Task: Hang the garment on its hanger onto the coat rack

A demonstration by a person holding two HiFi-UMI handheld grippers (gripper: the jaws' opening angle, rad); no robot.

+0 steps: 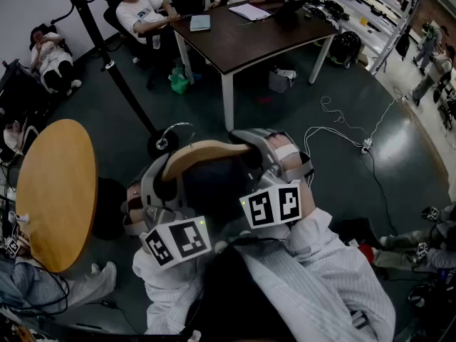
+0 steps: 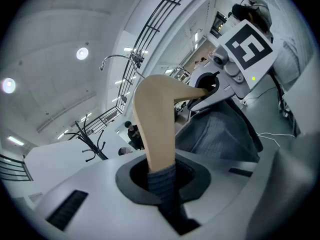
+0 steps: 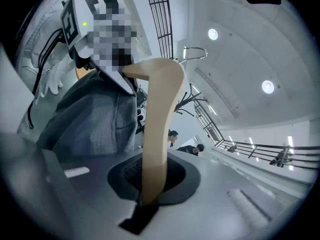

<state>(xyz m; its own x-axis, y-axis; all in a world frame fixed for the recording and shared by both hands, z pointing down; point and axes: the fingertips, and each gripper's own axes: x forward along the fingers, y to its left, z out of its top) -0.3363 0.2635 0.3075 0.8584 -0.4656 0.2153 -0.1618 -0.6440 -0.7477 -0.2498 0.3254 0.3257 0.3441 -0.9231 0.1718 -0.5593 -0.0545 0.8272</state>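
A wooden hanger with a metal hook carries a dark grey garment and is held level between both grippers. My left gripper is shut on the hanger's left end, with a fold of the garment pinched in too. My right gripper is shut on the other end. The hook points up and away from me. The black coat rack stands beyond the hanger, its base just behind the hook. The hanger is apart from the rack.
A round wooden table stands at the left. A dark rectangular table with seated people is behind the rack. White cables lie on the floor at the right. Someone's legs show at lower left.
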